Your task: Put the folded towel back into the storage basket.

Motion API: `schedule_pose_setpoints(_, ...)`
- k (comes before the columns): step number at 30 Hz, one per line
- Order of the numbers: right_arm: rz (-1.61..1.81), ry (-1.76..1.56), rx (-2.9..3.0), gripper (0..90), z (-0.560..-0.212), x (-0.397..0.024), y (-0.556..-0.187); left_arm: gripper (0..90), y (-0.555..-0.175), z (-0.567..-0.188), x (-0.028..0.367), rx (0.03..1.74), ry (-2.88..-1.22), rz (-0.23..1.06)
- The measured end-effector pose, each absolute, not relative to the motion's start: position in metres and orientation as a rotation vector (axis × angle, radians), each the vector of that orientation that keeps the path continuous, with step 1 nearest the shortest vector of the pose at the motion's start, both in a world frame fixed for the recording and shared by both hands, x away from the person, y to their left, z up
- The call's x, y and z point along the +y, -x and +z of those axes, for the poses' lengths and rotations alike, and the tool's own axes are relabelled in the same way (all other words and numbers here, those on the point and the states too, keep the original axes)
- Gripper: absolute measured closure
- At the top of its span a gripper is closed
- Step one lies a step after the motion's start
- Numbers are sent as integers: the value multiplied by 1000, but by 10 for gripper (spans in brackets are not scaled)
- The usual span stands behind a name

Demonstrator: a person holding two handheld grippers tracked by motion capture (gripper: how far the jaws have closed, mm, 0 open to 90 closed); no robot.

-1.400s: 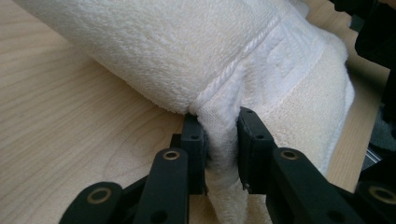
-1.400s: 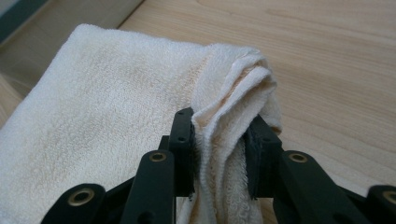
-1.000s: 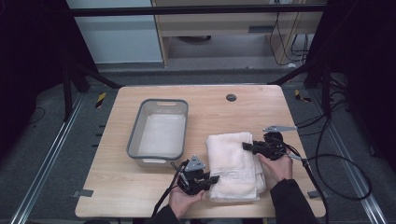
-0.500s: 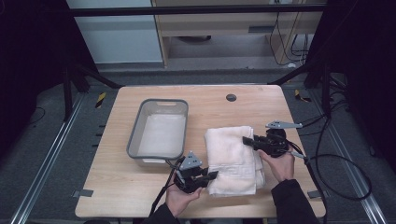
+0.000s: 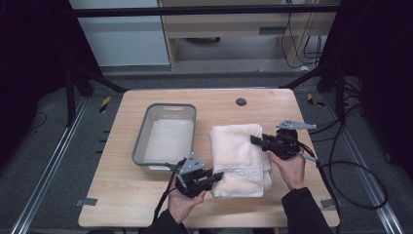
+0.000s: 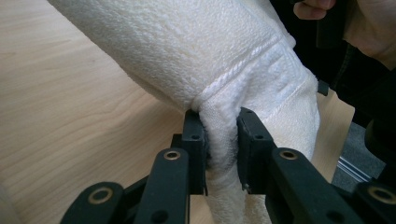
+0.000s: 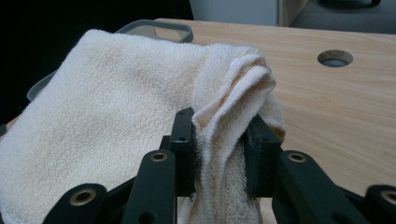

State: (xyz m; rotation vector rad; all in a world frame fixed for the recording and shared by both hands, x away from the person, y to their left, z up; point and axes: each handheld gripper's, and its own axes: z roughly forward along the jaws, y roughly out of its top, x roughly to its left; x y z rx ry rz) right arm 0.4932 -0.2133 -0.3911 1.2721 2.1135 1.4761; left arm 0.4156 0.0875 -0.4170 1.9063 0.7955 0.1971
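High view: grey bin (image 5: 141,146) beside towel (image 5: 238,151); gripper views: left gripper (image 6: 220,140), right gripper (image 7: 219,140) fingers clamp towel edges.

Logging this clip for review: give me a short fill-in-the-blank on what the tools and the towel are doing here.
1. Both tools are shut on the folded ____.
2. The left tool grips the towel at its near corner; the right tool grips its ____ edge.
3. The grey bin beside the towel sits on its ____ side in the high view.

Missing words: towel; far right; left
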Motion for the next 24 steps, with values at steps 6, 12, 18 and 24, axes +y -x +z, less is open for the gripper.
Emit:
schedule_pose_setpoints(6, 1504, -1254, 2083, 692, -383, -208, -495, 749, -417, -410, 93, 796, -1888, 222)
schedule_pose_setpoints(12, 1525, -1231, 2060, 692, -375, -200, -498, 748, -420, -403, 102, 808, -1868, 246)
schedule_pose_setpoints(18, 1539, -1203, 2039, 692, -365, -191, -502, 749, -424, -397, 111, 824, -1845, 259)
schedule_pose_setpoints(24, 1549, -1179, 2022, 692, -356, -183, -504, 748, -427, -391, 119, 834, -1823, 281)
